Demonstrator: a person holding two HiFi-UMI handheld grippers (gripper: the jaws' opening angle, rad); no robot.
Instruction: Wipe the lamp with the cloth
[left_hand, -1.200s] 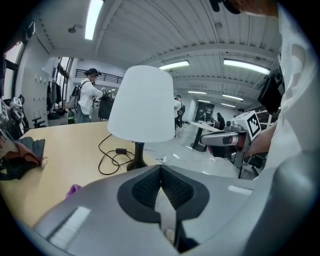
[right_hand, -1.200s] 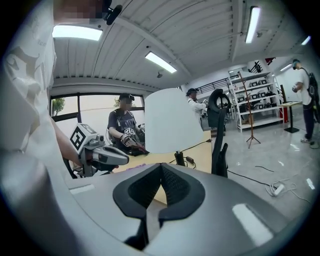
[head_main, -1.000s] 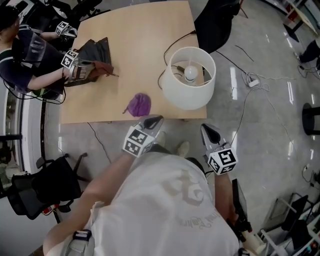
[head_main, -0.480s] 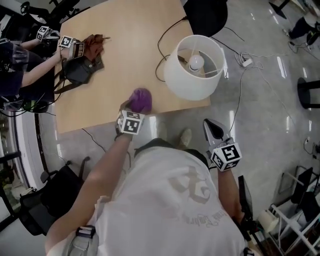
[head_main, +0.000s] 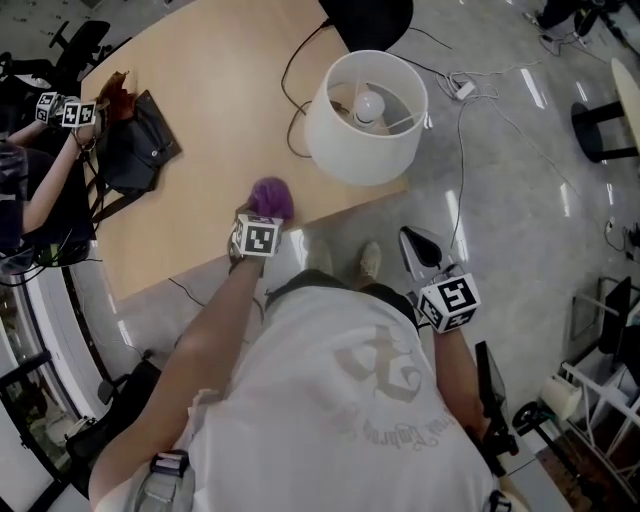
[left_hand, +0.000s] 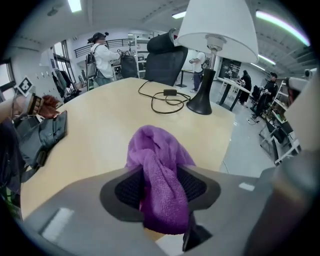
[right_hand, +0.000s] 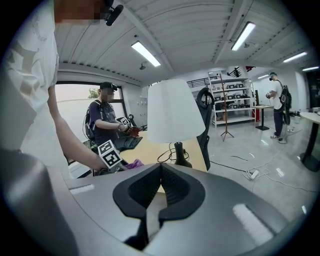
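A crumpled purple cloth (head_main: 270, 197) lies near the front edge of the wooden table (head_main: 200, 110). My left gripper (head_main: 262, 212) points steeply down over it. In the left gripper view the cloth (left_hand: 159, 150) sits between the wide-apart pads of the left gripper (left_hand: 160, 175); the jaws opened wide and have just been closing in a little, without a clear squeeze. The white-shaded lamp (head_main: 365, 120) stands at the table's right corner, its bulb visible from above. My right gripper (head_main: 416, 243) hangs off the table's front, shut and empty, its view facing the lamp (right_hand: 172, 112).
A black bag (head_main: 135, 150) lies at the table's left, where another person's hands hold marker-cubed grippers (head_main: 62, 110). The lamp's black cable (head_main: 290, 90) loops behind the shade. A dark chair (head_main: 365, 15) stands beyond the table. A power strip (head_main: 462, 88) lies on the floor.
My left gripper moved from in front of the table down onto the purple cloth, and its jaws now straddle it. The right gripper stayed almost in place.
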